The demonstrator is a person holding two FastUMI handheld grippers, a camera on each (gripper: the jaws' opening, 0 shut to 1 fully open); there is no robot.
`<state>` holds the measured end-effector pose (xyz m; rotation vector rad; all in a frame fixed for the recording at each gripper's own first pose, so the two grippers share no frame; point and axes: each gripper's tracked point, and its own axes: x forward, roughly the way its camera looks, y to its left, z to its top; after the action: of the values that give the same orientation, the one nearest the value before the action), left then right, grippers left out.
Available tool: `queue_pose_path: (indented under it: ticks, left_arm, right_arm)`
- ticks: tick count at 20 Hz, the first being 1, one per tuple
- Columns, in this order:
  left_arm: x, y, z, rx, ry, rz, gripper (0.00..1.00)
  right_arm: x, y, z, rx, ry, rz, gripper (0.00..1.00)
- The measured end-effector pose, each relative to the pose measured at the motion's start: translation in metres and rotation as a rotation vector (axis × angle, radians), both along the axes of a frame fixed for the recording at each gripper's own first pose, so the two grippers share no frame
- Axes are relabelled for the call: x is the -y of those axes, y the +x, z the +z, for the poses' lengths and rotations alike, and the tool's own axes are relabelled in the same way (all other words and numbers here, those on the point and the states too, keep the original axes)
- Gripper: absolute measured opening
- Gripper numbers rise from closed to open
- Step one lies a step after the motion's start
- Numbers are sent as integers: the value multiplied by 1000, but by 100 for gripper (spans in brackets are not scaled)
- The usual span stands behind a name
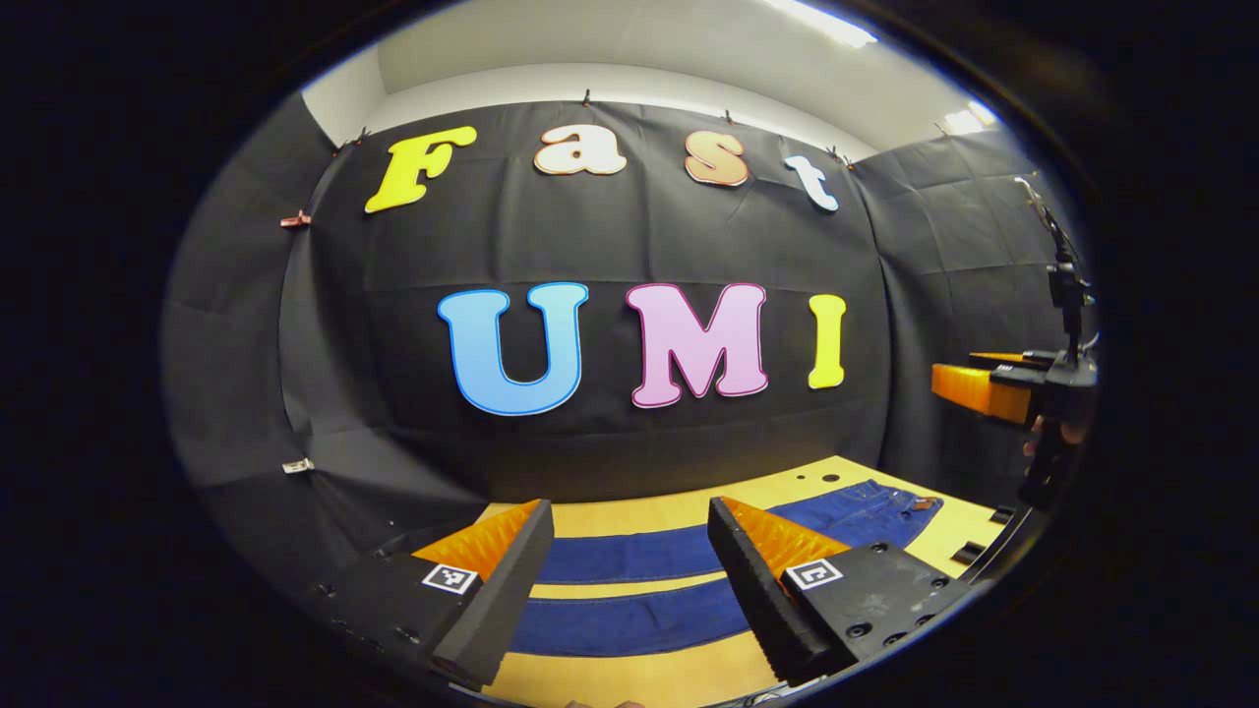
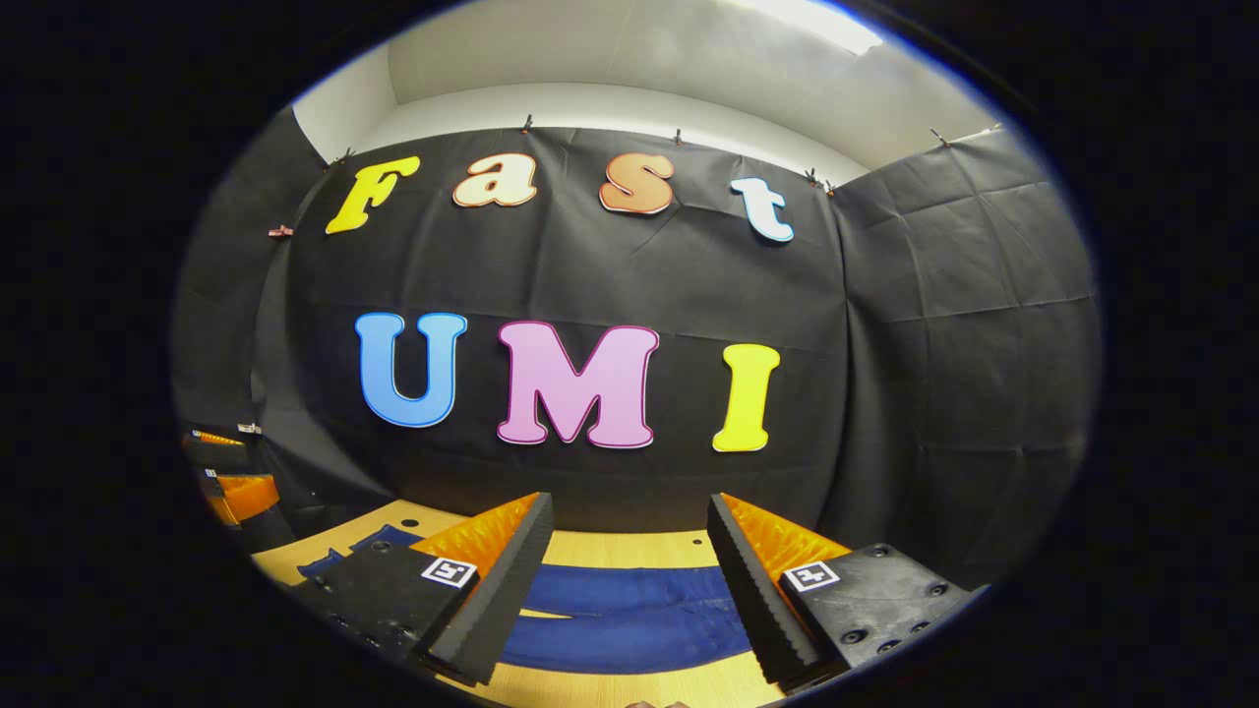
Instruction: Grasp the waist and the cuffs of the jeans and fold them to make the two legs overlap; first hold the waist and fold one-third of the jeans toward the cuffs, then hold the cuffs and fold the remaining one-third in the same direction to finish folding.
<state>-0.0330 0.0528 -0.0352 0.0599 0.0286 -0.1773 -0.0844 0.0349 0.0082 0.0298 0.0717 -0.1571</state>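
Observation:
Dark blue jeans [image 1: 629, 590] lie flat across a light wooden table [image 1: 639, 678], two legs side by side with a strip of wood between them; the waist end [image 1: 885, 511] is toward the right in the left gripper view. My left gripper [image 1: 629, 580] hovers above the legs, open, nothing between its fingers. The right gripper [image 1: 993, 388] appears at the far right of that view, held up in the air. In the right gripper view my right gripper [image 2: 629, 590] is open above the jeans [image 2: 629, 619], and the left gripper [image 2: 231, 487] shows at the far left edge.
Black cloth walls close in the table at the back and both sides. A tall black stand [image 1: 1062, 285] rises at the right in the left gripper view. Small dark holes [image 1: 816, 479] mark the tabletop near the back.

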Motion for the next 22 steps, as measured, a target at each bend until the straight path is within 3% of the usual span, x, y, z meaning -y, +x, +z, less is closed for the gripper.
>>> queue_pose_path:
  ticks: [6, 9, 15, 18, 22]
  left_arm:
    - [-68, 29, -65, -74, 290, 5, 98]
    - [-111, 51, -116, -140, 508, -38, 98]
    - [-172, 82, -250, -346, 988, -269, 98]
    - [-190, 87, -312, -446, 1122, -393, 98]
    - [-220, 79, -359, -543, 1277, -506, 98]
  right_arm:
    - [17, -23, -6, -33, -51, -37, 97]
    - [27, -31, -7, -38, -64, -67, 97]
    - [43, -47, -23, -104, -103, -107, 96]
    - [45, -55, -35, -156, -123, -113, 97]
    - [48, -61, -46, -191, -136, -120, 97]
